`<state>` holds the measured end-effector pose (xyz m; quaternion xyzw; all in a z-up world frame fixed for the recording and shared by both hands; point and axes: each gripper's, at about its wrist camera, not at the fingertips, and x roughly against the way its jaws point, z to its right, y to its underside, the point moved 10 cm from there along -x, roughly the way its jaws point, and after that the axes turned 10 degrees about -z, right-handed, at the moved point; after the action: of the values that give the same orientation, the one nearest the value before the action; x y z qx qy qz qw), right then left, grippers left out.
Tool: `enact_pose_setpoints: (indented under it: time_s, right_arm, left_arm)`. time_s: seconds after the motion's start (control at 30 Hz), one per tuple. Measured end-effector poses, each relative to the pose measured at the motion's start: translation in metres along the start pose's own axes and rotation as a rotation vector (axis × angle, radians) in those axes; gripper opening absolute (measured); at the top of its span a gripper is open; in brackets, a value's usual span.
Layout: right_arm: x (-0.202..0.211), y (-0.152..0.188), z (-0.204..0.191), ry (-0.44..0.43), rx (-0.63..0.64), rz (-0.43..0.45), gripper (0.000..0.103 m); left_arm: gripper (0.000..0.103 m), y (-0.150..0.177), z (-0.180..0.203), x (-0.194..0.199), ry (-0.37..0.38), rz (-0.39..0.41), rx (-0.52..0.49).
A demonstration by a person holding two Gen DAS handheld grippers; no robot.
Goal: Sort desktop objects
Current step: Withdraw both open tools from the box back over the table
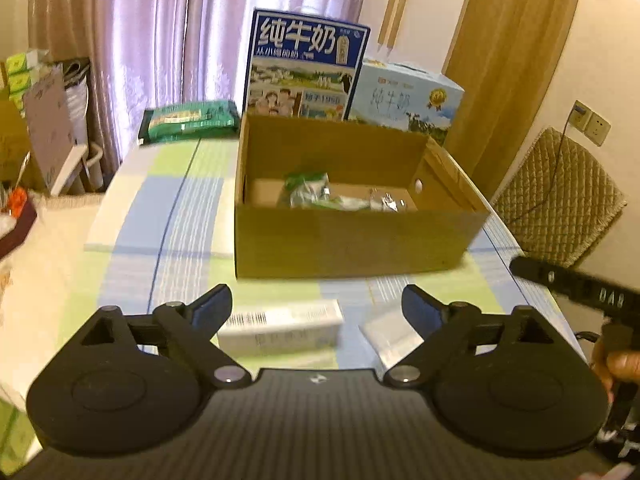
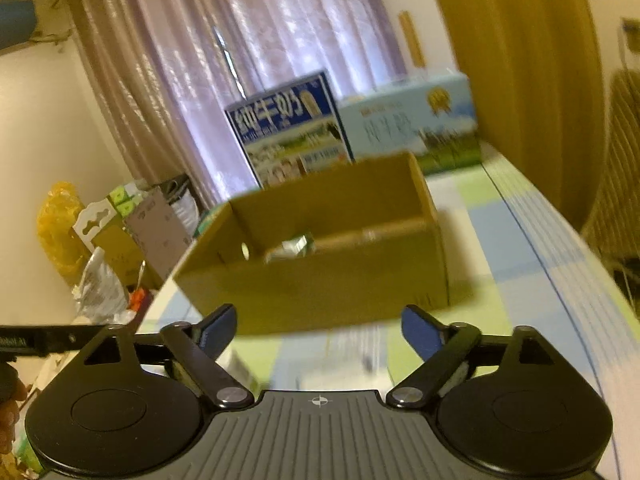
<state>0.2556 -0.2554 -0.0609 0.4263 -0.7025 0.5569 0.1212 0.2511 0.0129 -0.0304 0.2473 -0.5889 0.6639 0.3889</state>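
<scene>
A: Entry. White carton [image 1: 280, 330], long and flat, barcode on its top face, print too blurred to read. It lies on the checked tablecloth [image 1: 176, 216] near the desk's front edge.

B: Count?

A: Two white flat items at the front: the carton and a second white packet [image 1: 390, 338] just beside it. One open cardboard box [image 1: 352, 236] mid-desk, holding one green-and-white bag [image 1: 310, 192] and one clear wrapped item [image 1: 386, 200]. Two milk cases [image 1: 306, 66] at the back edge, one green pack [image 1: 188, 120] at the back left.

B: Grippers?

A: Left gripper [image 1: 318, 304] spread wide, empty, above the carton, which sits between its fingers and slightly left. Right gripper [image 2: 318, 326] likewise spread, empty, before the box.
</scene>
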Motion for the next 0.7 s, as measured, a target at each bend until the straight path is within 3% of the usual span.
enact_pose_setpoints:
  time_s: [0.23, 0.43, 0.7]
  right_arm:
    - [0.022, 0.045, 0.014, 0.044, -0.028, -0.060, 0.099]
    - [0.034, 0.059, 0.021, 0.056, -0.067, -0.085, 0.101]
    - [0.039, 0.072, 0.018, 0.064, -0.057, -0.108, 0.101]
  left_arm:
    - [0.097, 0.050, 0.006, 0.010, -0.011, -0.034, 0.018]
    - [0.098, 0.081, 0.012, 0.011, -0.009, -0.075, 0.034]
    - [0.100, 0.100, 0.014, 0.016, -0.022, -0.092, 0.017]
